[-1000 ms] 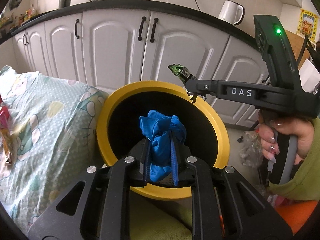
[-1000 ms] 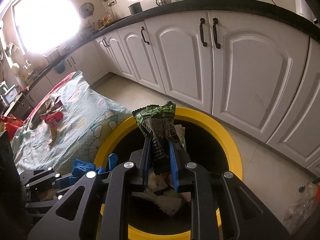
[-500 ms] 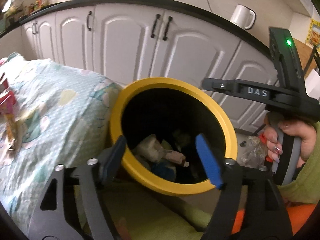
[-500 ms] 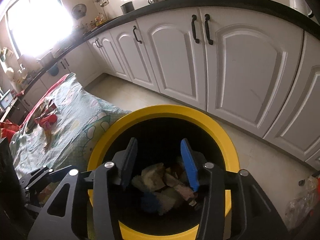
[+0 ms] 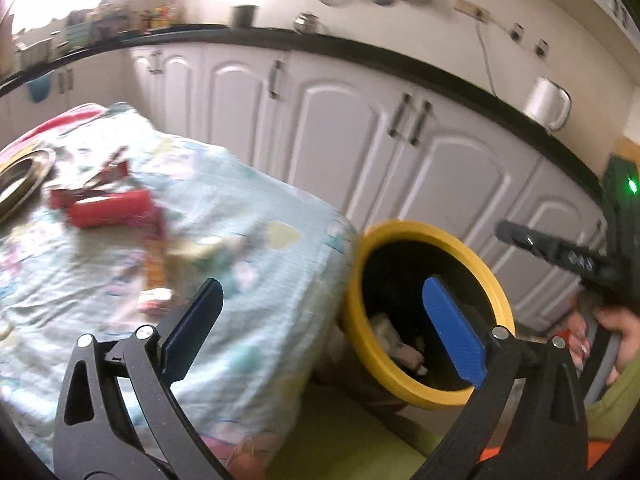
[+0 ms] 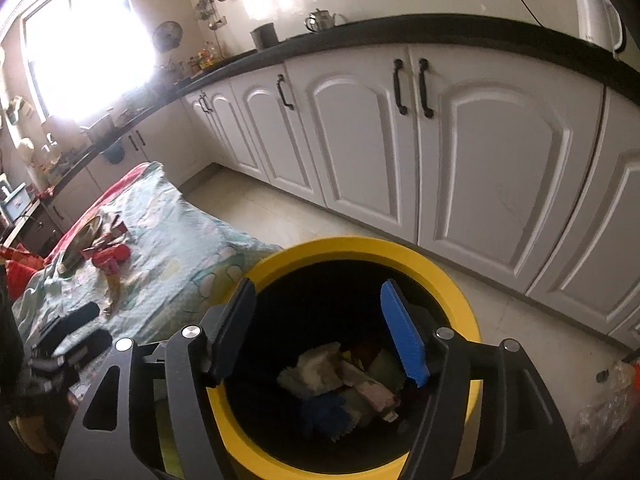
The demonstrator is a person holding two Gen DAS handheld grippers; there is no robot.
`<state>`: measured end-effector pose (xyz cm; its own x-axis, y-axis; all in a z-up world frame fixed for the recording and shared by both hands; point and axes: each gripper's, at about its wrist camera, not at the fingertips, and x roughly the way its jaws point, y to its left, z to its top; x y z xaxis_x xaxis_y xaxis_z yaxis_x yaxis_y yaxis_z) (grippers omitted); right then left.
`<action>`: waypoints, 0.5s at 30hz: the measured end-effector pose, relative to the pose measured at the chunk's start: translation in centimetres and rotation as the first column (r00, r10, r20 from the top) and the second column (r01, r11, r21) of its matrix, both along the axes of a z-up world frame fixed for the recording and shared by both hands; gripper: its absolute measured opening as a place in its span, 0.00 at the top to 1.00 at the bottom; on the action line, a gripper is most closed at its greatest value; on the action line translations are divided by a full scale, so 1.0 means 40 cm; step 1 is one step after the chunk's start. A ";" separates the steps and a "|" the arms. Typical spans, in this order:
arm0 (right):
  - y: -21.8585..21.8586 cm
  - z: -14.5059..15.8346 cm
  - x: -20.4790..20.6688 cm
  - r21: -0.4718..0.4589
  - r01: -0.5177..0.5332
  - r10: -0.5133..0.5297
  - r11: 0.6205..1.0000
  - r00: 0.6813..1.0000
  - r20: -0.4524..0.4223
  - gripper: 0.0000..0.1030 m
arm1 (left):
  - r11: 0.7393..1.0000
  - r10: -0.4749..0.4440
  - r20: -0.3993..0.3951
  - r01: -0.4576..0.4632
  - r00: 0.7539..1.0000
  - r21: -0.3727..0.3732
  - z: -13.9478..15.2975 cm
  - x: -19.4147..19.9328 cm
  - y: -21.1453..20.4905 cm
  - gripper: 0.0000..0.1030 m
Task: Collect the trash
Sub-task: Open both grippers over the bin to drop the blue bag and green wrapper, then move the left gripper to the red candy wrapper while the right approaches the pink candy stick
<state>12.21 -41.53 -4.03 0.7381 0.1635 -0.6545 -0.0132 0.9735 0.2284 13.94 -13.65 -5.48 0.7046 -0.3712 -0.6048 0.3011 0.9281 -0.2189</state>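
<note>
Right gripper (image 6: 316, 332) low centre, jaws just opened and empty, poised over the yellow-rimmed bin (image 6: 452, 280) holding crumpled trash (image 6: 340, 380); left gripper (image 5: 324, 328) also just spread wide, empty, straddling the patterned cloth (image 5: 240, 248) edge, red wrapper (image 5: 108, 208) upper left, white cabinets (image 6: 480, 160) beyond.

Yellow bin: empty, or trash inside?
Not empty. The yellow bin holds a loose pile at the bottom: crumpled paper, wrappers, a blue glove.
</note>
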 end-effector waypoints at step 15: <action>0.172 0.060 -0.025 -0.083 -0.169 0.175 0.982 0.982 0.071 0.33 | 0.983 0.168 0.060 -0.163 0.984 -0.082 0.065 -0.007 0.178 0.11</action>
